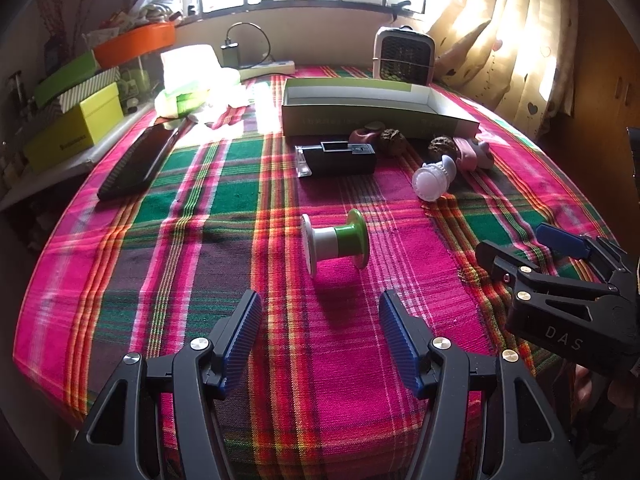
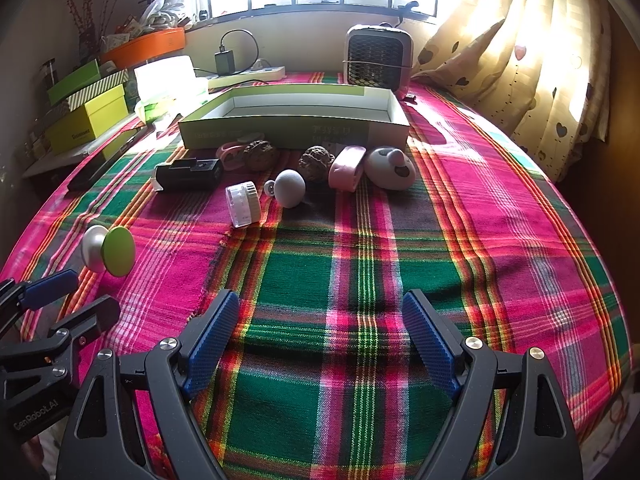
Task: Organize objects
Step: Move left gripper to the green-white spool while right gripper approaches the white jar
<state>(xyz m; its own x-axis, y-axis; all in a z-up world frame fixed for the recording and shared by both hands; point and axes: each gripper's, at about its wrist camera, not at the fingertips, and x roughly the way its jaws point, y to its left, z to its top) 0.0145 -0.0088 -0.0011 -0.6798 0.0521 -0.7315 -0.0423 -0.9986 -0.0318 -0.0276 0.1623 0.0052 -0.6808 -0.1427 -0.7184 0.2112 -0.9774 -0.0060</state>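
The left gripper is seen nearest the lens, its blue-padded jaws spread wide with nothing held between them, poised above the plaid tablecloth. Just ahead of it a green-and-white spool is found lying on its side. The right gripper is likewise held wide apart and empty over the cloth. Farther back, an open green box is set, and in front of it a black case, two walnuts, a clear cap, a grey ball and pink items are scattered.
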